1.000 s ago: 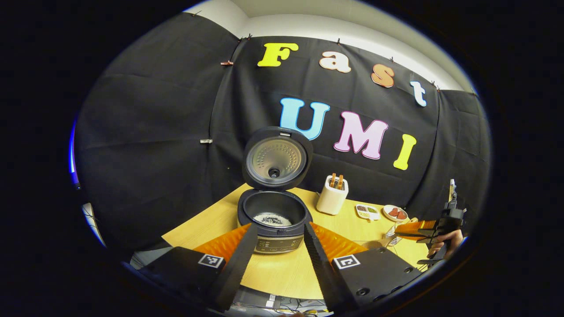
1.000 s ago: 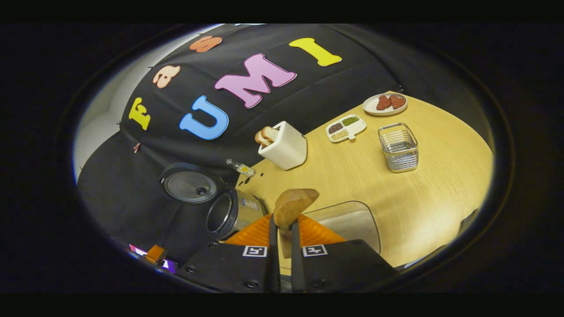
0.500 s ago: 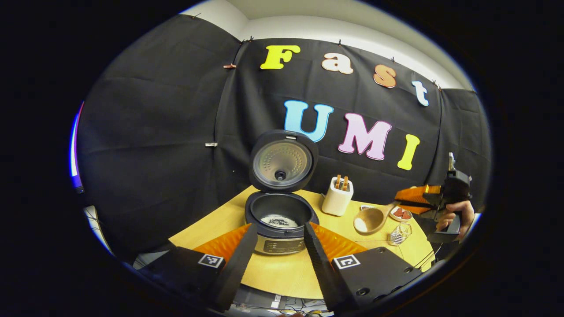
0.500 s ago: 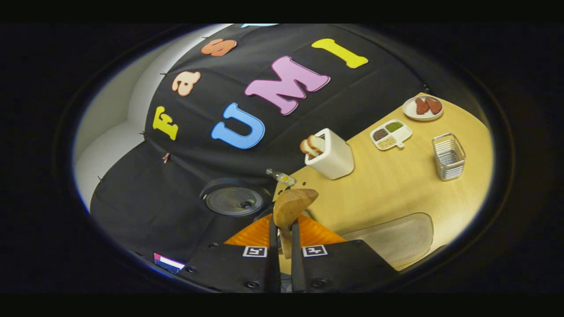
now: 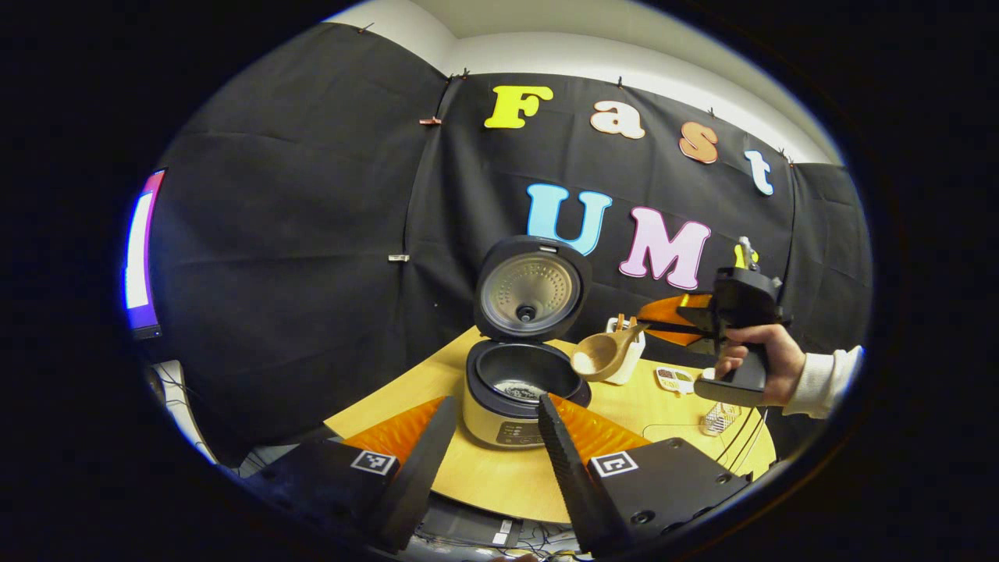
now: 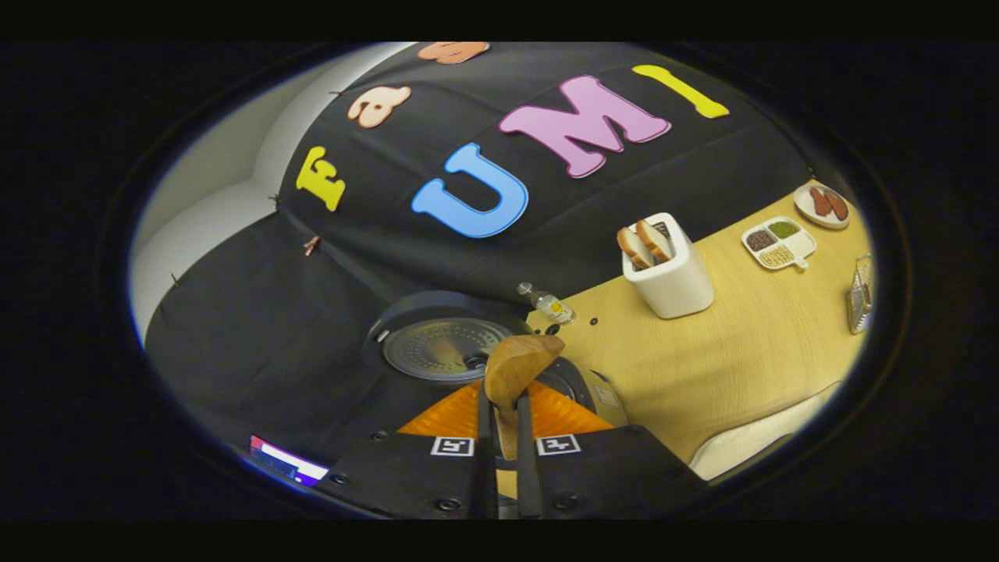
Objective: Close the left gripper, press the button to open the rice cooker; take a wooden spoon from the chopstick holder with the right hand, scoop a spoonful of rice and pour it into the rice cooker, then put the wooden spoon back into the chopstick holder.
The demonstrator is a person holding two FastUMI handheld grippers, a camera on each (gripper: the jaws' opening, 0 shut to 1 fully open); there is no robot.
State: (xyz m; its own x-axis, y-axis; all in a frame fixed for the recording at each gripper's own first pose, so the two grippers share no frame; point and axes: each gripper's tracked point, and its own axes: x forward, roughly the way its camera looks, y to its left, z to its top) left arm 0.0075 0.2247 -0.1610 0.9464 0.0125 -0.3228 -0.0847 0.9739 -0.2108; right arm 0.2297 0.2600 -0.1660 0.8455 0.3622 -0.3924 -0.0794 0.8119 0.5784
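We see the table (image 5: pixel 499 480) with the rice cooker (image 5: pixel 515 394) as landmark, lid (image 5: pixel 532 287) up behind the pot and tilted back, dark grains on the pot floor. Left gripper (image 5: pixel 490 425) sits low in front of the cooker, fingers spread wide, holding nothing. Right gripper (image 5: pixel 663 328) is up and right of the cooker, a hand (image 5: pixel 761 355) on its grip; in the right gripper view (image 6: pixel 499 437) its fingers are pinched narrow on the spoon handle. White holder (image 6: pixel 667 269) stands right of the cooker, two brown pieces sticking out the top. Wooden spoon (image 5: pixel 601 355): bowl raised just right of the cooker rim, below the lid. We can't tell if there's rice in it. Small divided dish (image 6: pixel 779 243) and plate (image 6: pixel 821 204) further right of the cooker, past the holder. Wire basket (image 5: pixel 716 420) right of the cooker too, nearer the front edge.
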